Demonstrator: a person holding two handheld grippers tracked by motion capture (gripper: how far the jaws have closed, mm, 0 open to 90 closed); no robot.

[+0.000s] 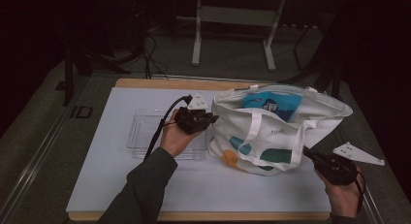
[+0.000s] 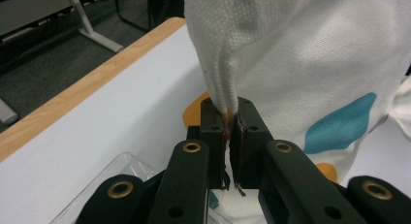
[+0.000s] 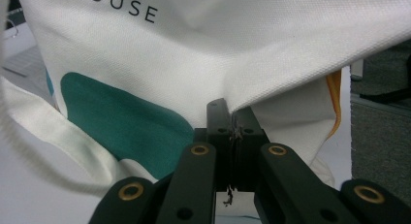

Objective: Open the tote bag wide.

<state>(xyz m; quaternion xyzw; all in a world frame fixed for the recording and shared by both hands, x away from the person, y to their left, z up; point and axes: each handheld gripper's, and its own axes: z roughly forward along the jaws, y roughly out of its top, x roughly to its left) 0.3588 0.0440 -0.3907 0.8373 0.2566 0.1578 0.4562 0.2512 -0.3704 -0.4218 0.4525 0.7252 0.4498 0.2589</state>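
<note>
Your left hand-held gripper (image 1: 209, 118) sits mid-scene, jaws pinched tight together, your sleeved forearm reaching up from the near edge. Your right hand-held gripper (image 1: 307, 153) is low at the near right, jaws likewise clamped.

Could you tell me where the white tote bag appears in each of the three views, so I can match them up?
High view: the tote bag stands right of centre on the table, mouth open.
Left gripper view: it hangs across the upper right, a fold pinched in the left gripper.
Right gripper view: its cloth spans the top, an edge pinched in the right gripper.
Shared landmark: the teal patch printed on the bag.
</note>
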